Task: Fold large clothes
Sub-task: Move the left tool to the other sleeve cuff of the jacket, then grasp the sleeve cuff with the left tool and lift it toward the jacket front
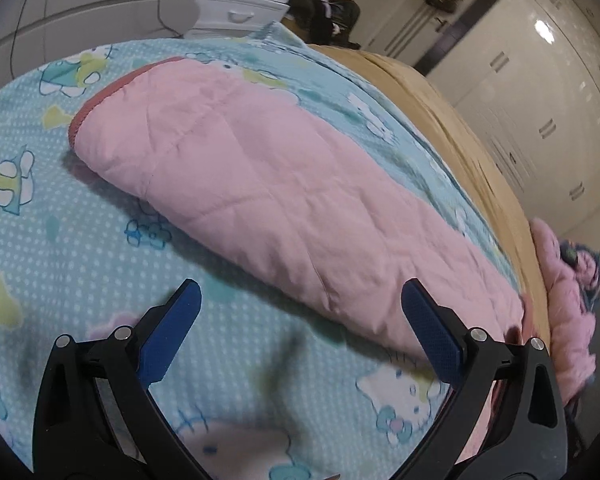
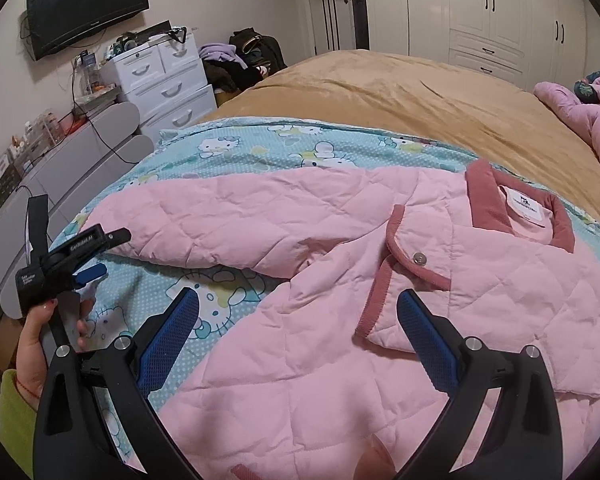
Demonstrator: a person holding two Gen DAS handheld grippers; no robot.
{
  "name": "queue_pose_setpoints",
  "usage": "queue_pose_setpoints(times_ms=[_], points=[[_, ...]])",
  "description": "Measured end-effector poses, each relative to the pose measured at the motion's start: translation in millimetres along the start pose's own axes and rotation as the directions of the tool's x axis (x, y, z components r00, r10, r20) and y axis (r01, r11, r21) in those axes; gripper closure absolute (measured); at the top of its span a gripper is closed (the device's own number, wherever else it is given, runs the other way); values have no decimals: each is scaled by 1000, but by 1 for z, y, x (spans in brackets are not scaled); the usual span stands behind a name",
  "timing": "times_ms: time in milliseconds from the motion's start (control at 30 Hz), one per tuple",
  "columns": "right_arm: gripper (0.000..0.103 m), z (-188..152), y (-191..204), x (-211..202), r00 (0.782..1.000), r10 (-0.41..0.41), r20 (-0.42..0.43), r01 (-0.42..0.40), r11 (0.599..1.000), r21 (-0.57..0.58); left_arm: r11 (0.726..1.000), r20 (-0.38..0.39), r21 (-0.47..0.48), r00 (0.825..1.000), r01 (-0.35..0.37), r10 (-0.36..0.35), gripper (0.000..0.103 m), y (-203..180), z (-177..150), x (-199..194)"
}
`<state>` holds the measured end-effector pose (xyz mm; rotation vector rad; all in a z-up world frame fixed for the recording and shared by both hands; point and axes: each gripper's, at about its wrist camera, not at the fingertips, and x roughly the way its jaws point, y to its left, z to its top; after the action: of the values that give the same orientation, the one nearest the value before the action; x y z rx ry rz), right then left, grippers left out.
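Observation:
A pink quilted jacket (image 2: 340, 248) with dark pink collar and trim lies spread on a blue cartoon-print sheet (image 2: 228, 148). Its sleeve (image 1: 260, 184) stretches out across the left wrist view. My left gripper (image 1: 300, 292) is open and empty, just above the sheet beside the sleeve's lower edge. It also shows in the right wrist view (image 2: 96, 256), held in a hand at the left. My right gripper (image 2: 298, 304) is open and empty, hovering over the jacket's front near a snap button (image 2: 420, 258).
A tan blanket (image 2: 400, 96) covers the far side of the bed. A bundle of pink clothes (image 2: 580, 116) lies at the right. White drawers (image 2: 164, 80) and a dark clothes pile (image 2: 240, 60) stand beyond the bed. Wardrobes (image 2: 500, 12) line the far wall.

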<state>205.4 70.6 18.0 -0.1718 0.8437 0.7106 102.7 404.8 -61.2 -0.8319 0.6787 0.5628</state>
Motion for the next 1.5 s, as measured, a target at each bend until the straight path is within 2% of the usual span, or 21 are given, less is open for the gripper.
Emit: queue_pose_setpoints(times_ms=[100,167,467,500,533,567,600,633,667,733,867,1000,1233,1500], points=[[4,2,-1,4,1000,9,-7,-9,1000,8,999,-2,-53,1000,-4,4,9,11,11,12],[4,3,-4,5,999,33,-6,-33,999,32,995,9,-93,1000,25,-24,9,19,19,18],[4,-5,-24,1,1000,16,-5,-16,997,75,983,68,-176,997,57,-46,9,41,47,35],[4,-6,-27,0,1000,13,-3,-13,997,80,982,77,-181,996,57,-43,14,40,48,34],[4,-7,-29,-2,1000,8,-1,-8,996,85,981,85,-186,996,52,-36,28,41,49,33],[4,-8,-33,-3,1000,4,-1,-4,996,94,982,99,-185,995,37,-19,38,43,50,31],[4,-9,-36,-3,1000,3,0,-3,995,99,982,109,-183,994,33,-13,56,44,50,29],[4,-10,-39,-5,1000,1,1,-1,994,107,981,127,-187,992,51,-28,68,48,50,25],[4,-11,-43,-6,1000,-2,3,1,993,115,980,135,-189,990,66,-41,72,49,49,21],[4,-13,-47,-9,1000,-4,3,3,992,126,980,172,-174,983,96,-66,87,47,50,9],[4,-18,-58,-19,1000,-8,10,6,989,145,991,261,-60,961,116,-96,90,19,50,-28],[4,-19,-65,-29,1000,-9,19,5,987,160,990,313,25,939,140,-141,91,-11,54,-58],[4,-22,-79,-58,997,-9,72,-6,979,201,971,362,156,905,178,-224,92,-67,58,-109],[4,-24,-94,-101,990,-25,138,-6,975,221,946,378,253,880,203,-290,92,-122,45,-140]])
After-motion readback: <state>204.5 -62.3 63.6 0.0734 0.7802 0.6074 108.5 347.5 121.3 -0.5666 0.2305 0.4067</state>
